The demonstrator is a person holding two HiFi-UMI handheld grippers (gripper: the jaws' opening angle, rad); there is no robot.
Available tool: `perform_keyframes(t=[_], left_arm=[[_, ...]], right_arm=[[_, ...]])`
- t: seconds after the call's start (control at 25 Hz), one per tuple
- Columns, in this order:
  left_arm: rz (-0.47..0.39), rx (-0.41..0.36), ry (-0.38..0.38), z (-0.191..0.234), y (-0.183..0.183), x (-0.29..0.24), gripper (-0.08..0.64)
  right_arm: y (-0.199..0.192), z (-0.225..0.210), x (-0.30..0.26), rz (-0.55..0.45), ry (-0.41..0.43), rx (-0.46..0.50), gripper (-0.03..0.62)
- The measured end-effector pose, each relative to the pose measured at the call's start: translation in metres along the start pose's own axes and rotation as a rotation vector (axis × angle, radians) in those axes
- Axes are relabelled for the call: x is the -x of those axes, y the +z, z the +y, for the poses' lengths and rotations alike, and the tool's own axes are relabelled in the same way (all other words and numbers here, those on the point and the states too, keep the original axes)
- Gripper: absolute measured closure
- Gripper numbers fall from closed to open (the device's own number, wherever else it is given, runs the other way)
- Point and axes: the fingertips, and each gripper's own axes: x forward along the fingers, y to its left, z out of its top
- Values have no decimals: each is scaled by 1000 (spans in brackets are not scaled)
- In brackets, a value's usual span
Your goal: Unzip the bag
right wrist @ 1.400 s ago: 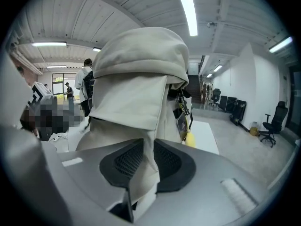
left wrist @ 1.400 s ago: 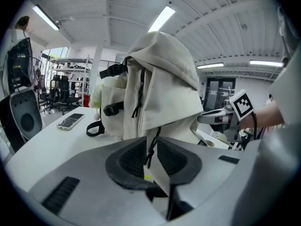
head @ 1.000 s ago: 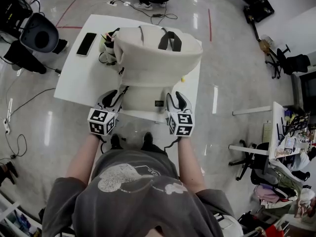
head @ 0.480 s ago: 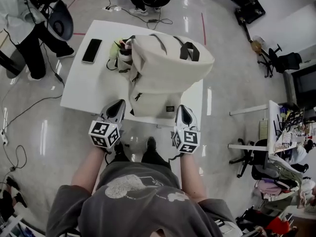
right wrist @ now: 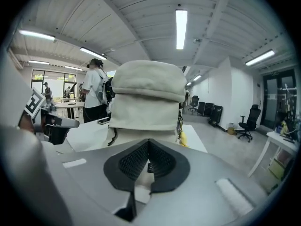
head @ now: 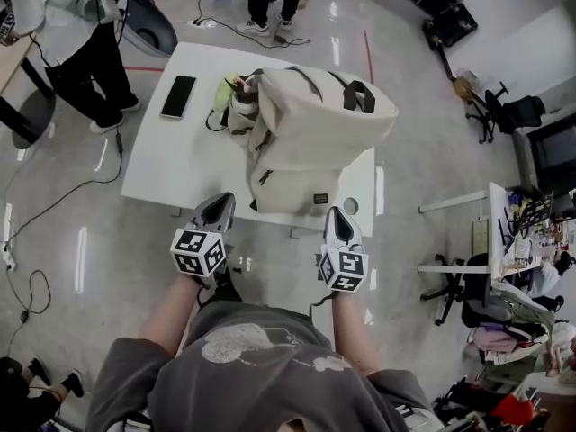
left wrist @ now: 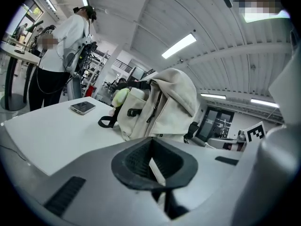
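Note:
A cream backpack (head: pixel 310 138) with dark handles stands on the white table (head: pixel 166 165), its top flopped over toward the right. A dark zipper (head: pixel 262 158) runs down its left side. Both grippers hover off the table's near edge, short of the bag and touching nothing. My left gripper (head: pixel 219 204) is shut and empty, level with the bag's left corner. Also shut and empty, my right gripper (head: pixel 336 216) sits below the bag's right corner. In the left gripper view the backpack (left wrist: pixel 162 105) stands beyond the closed left gripper (left wrist: pixel 150 149). In the right gripper view the backpack (right wrist: pixel 148 100) rises just beyond the closed right gripper (right wrist: pixel 148 157).
A black phone (head: pixel 178 95) lies on the table's far left. A yellow-green soft toy (head: pixel 225 93) and cables sit by the bag's back left. People (head: pixel 76 39) stand beyond the table's left corner. Office chairs and cluttered desks (head: pixel 522 241) are at the right.
Both grippers have drawn back from the bag's front toward me and their jaws have shut on nothing. A person has come into view at the upper left.

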Motion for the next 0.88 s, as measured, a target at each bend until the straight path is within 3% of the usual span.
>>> perform_keyframes(t=[0.16,0.4,0.88], left_arm=[[-4,-38,-6,-18,1,11,554],[-15,-92,-20,-77,-10,34,554],[-77,-144,59,-205,-54,119,554]], right_arm=[[3,4,14,-46,13,-29,594],[-18,-9,62,-58,50,-63,594],[-56,-49,189,-114,147,-87,594]])
